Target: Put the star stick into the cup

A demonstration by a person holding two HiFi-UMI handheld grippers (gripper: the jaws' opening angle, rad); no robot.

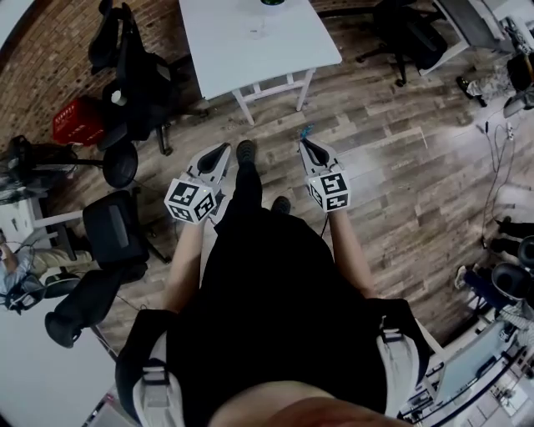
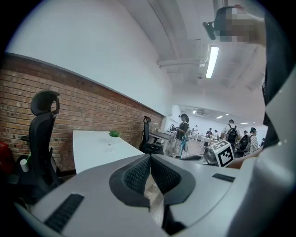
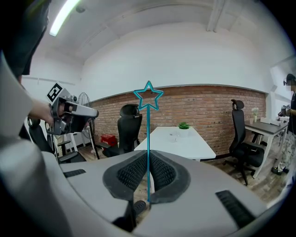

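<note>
I am clamping the star stick (image 3: pixel 148 129) upright in my right hand-held gripper (image 3: pixel 148 157), with my left hand-held gripper (image 2: pixel 150 158) closed and empty.

An office: brick wall (image 3: pixel 194 104), white desk (image 1: pixel 250 42), swivel chairs (image 1: pixel 125 71).

Head view: star stick (image 1: pixel 307 131) is just a teal speck at right gripper (image 1: pixel 305 143) tips. Table (image 1: pixel 250 58) and plant (image 1: pixel 272 2) cropped by top edge. Cup (image 3: pixel 173 136) too small to resolve.
</note>
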